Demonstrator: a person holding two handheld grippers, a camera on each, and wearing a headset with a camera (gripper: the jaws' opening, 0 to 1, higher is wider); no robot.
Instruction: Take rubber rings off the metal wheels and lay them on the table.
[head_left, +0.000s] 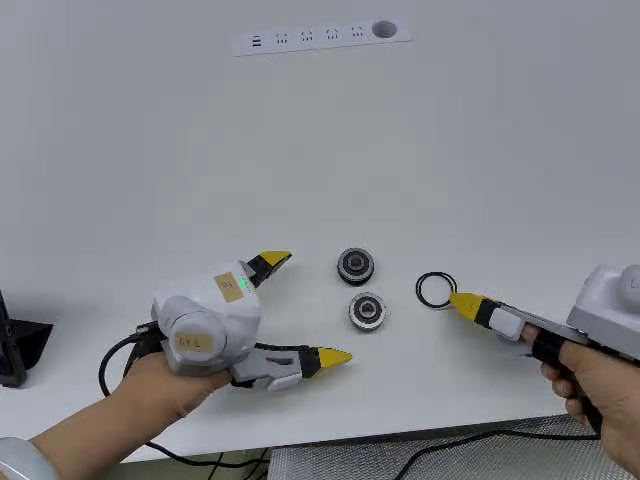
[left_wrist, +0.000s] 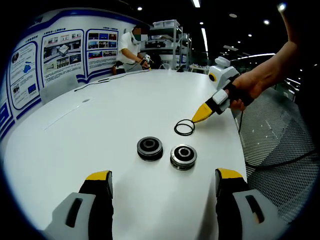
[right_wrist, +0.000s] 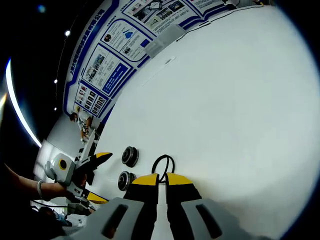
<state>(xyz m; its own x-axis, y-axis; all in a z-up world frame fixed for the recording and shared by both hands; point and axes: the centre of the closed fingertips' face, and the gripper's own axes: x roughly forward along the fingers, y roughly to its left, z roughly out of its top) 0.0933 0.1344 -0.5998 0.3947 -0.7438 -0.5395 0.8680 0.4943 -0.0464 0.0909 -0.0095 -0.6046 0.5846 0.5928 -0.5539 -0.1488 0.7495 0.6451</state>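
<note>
The white table (head_left: 300, 150) spreads under everything, with a white power strip (head_left: 320, 37) lying at its far edge. My left gripper (head_left: 310, 306) hovers low over the near side with its jaws spread wide and nothing between them; both yellow tips point toward the wheels. My right gripper (head_left: 462, 300) reaches in from the right with its jaws pressed together, gripping nothing. Its yellow tip sits right at the ring's near edge. Two metal wheels lie close together between my grippers, the far wheel (head_left: 355, 265) darker round its rim than the near wheel (head_left: 367, 310). The black rubber ring (head_left: 435, 290) lies flat on the table just right of the wheels, apart from them.
</note>
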